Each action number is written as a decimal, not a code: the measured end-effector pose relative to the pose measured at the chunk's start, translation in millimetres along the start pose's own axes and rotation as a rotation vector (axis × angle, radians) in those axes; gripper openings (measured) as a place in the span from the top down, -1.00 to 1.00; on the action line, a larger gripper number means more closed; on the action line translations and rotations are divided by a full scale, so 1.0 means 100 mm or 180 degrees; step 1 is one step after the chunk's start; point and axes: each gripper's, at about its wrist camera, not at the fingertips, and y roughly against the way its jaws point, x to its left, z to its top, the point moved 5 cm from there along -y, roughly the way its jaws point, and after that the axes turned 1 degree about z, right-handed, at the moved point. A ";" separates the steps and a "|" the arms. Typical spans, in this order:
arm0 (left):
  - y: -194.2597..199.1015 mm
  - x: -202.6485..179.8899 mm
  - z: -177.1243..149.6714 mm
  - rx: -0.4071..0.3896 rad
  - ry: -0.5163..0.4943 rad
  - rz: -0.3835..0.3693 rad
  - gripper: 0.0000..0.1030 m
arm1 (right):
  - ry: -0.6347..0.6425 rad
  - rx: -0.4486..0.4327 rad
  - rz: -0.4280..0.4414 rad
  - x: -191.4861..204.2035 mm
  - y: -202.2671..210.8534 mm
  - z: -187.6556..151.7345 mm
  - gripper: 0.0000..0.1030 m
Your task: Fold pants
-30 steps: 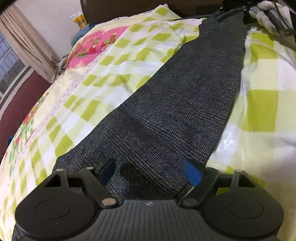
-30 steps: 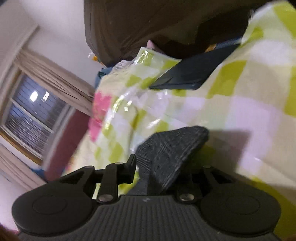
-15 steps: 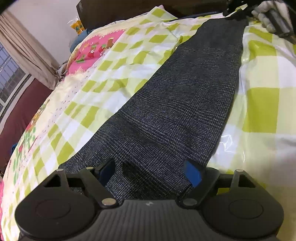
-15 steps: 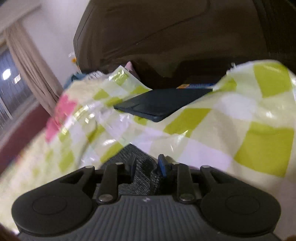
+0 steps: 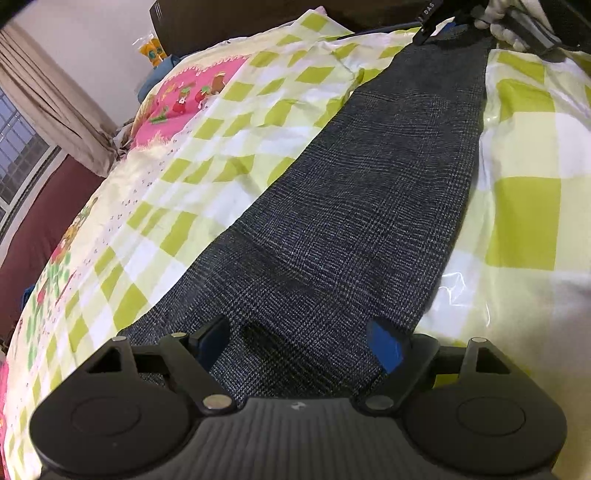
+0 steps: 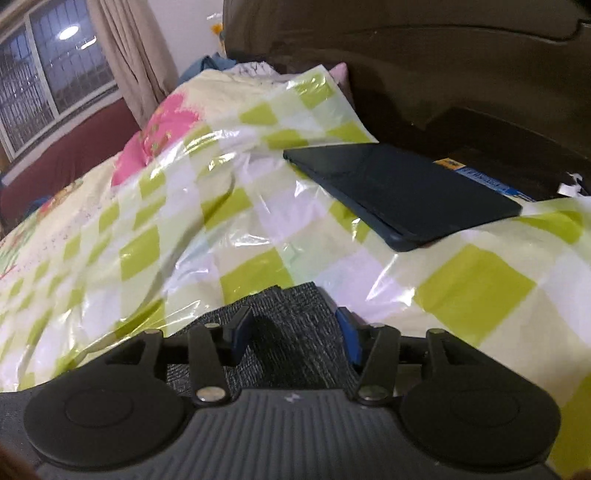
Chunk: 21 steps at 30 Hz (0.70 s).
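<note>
1. I see one pair of pants, dark plaid, lying long and flat on the checked bedspread, one end under my near tool and the other at the far end by the headboard.
2. My left gripper stands spread wide over the near end, pressing on nothing.
3. My right gripper has just been opening; the far end lies between its jaws, which now stand partly apart, and I judge the cloth loose rather than pinched.
4. I judge the cloth soft, limp and light, slightly grippy weave; it will sag and drag on the glossy cover.
5. I would take it by the end corners, both layers together.
6. Also counted: one dark tablet, two grippers, one gloved hand far right.
</note>
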 end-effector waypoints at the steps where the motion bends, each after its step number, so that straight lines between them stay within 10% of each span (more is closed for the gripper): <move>1: 0.00 0.00 0.00 0.0002 0.0007 -0.0007 -0.84 | -0.0018 -0.0005 0.0020 0.00 0.02 0.00 0.69; 10: -0.04 0.05 0.00 -0.0003 0.0040 -0.0038 -0.96 | 0.0645 -0.0395 -0.0128 0.37 0.39 0.13 0.77; 17: -0.01 0.07 -0.02 -0.0009 0.0068 -0.0023 -1.00 | 0.0074 -0.0406 0.0441 0.40 0.34 0.26 0.79; 21: 0.00 0.08 -0.02 -0.0002 0.0110 -0.0017 -1.00 | 0.0201 0.0162 -0.0142 0.14 -0.22 0.11 0.76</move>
